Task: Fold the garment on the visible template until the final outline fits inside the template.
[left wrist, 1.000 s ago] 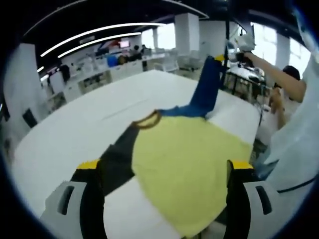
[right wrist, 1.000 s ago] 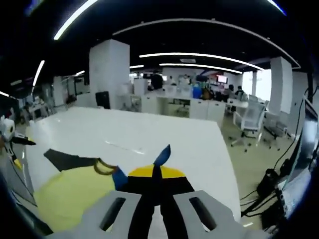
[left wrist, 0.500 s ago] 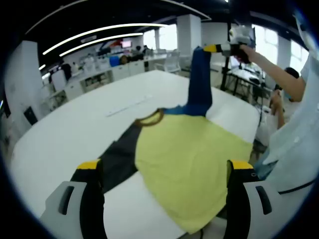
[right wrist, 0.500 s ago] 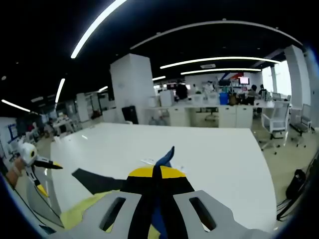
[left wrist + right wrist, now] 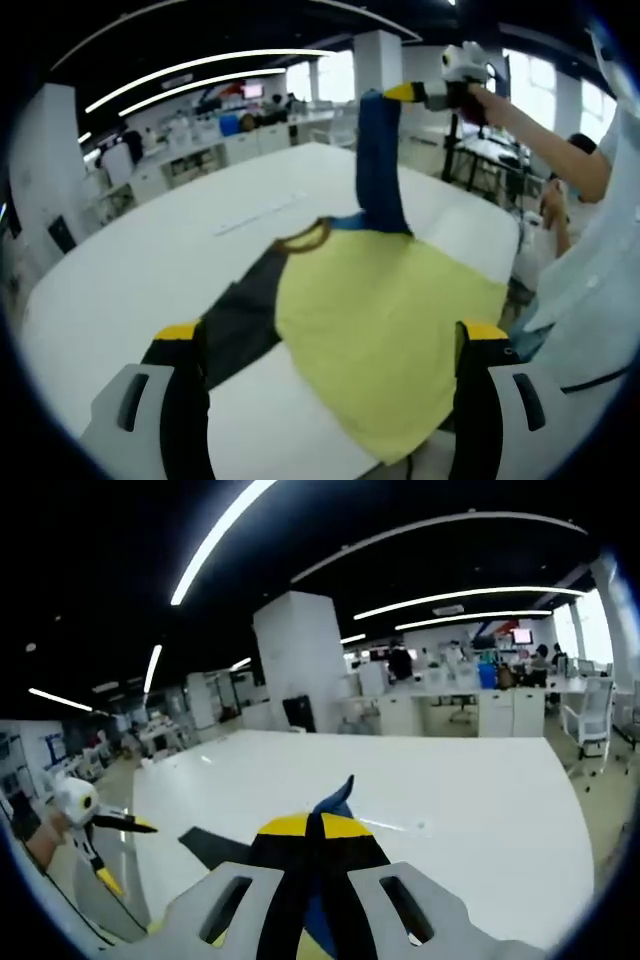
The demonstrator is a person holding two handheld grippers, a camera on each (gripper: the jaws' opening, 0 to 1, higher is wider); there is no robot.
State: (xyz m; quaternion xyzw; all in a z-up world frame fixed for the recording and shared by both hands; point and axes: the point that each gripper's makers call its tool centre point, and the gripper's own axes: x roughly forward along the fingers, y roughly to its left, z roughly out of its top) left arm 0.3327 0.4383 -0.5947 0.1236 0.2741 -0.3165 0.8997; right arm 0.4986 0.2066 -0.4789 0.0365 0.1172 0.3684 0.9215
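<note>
Soft, light cloth: the garment hangs limp where my right gripper pinches its blue sleeve. My left gripper is spread, empty; I would take hems.

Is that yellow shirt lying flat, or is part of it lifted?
Partly lifted. The shirt's yellow body lies spread on the table, while the right gripper holds its blue sleeve up.
</note>
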